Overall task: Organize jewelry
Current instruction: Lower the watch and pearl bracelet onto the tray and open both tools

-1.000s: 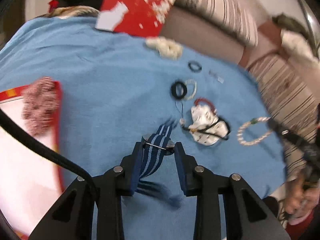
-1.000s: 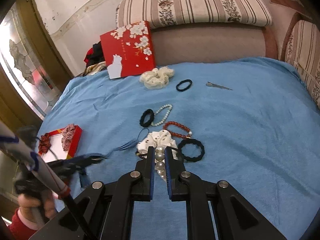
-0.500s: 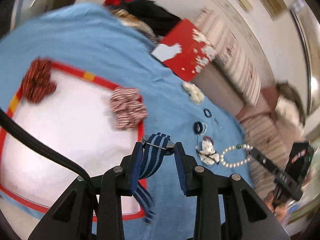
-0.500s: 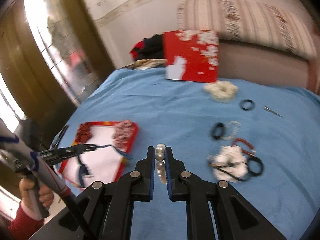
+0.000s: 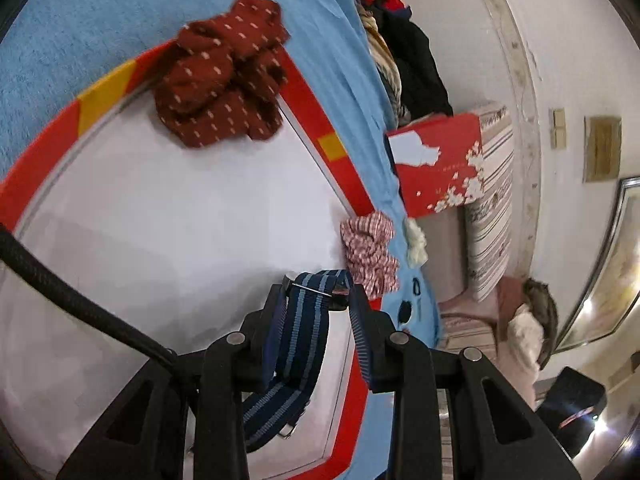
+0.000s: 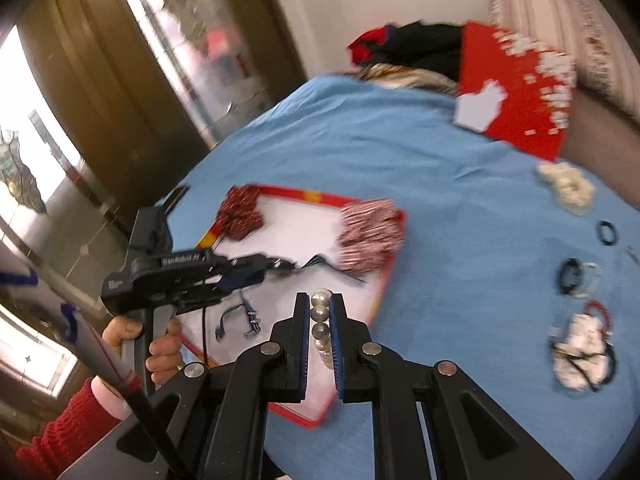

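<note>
Gripping a navy watch strap with pale blue stripes (image 5: 304,332), the left gripper (image 5: 320,294) hangs over the white floor of a red-rimmed tray (image 5: 316,120), its jaws partly apart with the strap's metal bar caught across the tips and the loose end drooping toward the bottom of the frame. A dark red dotted scrunchie (image 5: 222,76) lies on the tray's rim at upper left of the left wrist view, and a red-and-white checked scrunchie (image 5: 370,252) sits at the tray's corner just right of the fingertips.

In the right wrist view, the right gripper (image 6: 320,300) is pinched nearly closed on a string of pearls (image 6: 320,322), held at lower centre over the near edge of the same tray. A hand (image 6: 158,344) in a red knitted sleeve (image 6: 60,436) holds the left tool at lower left.

Still on the blue bedspread (image 6: 440,184) at right: a cream scrunchie (image 6: 566,186), a black hair tie (image 6: 607,233), and a blurred cluster of bracelets around a white scrunchie (image 6: 580,354). A red floral box lid (image 6: 520,92) leans at upper right.
</note>
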Available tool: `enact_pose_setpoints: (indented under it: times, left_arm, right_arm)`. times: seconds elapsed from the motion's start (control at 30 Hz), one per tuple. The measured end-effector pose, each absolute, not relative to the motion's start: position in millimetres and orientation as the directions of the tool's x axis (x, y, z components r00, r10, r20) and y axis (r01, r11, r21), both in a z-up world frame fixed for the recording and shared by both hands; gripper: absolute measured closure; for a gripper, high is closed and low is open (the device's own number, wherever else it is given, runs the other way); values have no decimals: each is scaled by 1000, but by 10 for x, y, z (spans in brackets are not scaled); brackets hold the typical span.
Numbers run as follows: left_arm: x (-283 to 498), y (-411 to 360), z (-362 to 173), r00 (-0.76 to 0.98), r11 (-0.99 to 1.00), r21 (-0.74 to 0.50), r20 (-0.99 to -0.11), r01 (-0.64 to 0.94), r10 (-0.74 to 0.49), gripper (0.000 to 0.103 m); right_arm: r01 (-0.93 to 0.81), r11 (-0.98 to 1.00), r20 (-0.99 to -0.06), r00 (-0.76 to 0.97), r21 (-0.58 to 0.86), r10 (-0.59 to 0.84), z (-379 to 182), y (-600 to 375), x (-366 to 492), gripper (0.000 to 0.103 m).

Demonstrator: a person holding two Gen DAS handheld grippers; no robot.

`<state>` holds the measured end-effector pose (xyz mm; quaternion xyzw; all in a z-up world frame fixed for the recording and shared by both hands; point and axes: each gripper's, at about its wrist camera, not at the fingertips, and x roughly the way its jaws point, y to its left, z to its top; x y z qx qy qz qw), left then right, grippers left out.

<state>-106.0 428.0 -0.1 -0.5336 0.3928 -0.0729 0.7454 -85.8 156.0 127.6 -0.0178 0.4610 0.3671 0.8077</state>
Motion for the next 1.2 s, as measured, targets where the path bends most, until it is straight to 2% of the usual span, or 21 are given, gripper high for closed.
enact_pose_setpoints:
  times: [0.23,0.47,0.57,0.63,0.87,0.97,1.2]
  left_arm:
    - [-1044,4489,-52,709,352,-879,-469,-320,-527,71]
    - [-1130,4569,59,734,339,-898,-429,-281,-527,60]
    - [-1153,4583,170,745,354,-897,-424,-265,-515,59]
    - [-1182,4581,251,753,369,-895,-420,-251,-506,57]
    - [-1398,4577,517,773,471,-843,-474,-260,-422,55]
    - [-1544,4608,593,780,512,-814,-499,-273,-377,53]
    - [-1872,4722,641,786,555,-775,-532,-302,-316,52]
  right_arm:
    - [-596,696,-788,162,401,594,787,2083,-733,93]
    - [-591,753,-848,205,290,488,504,2069,-663,90]
    - [-596,761,-855,227,256,466,510,2001,-665,66]
    - [-605,761,-846,257,236,467,593,1972,-698,60]
    - [-678,715,-844,275,169,461,725,2276,-698,61]
    - [-717,684,-870,244,136,429,610,2600,-621,68]
    - [-752,653,-893,233,86,386,500,3261,-282,68]
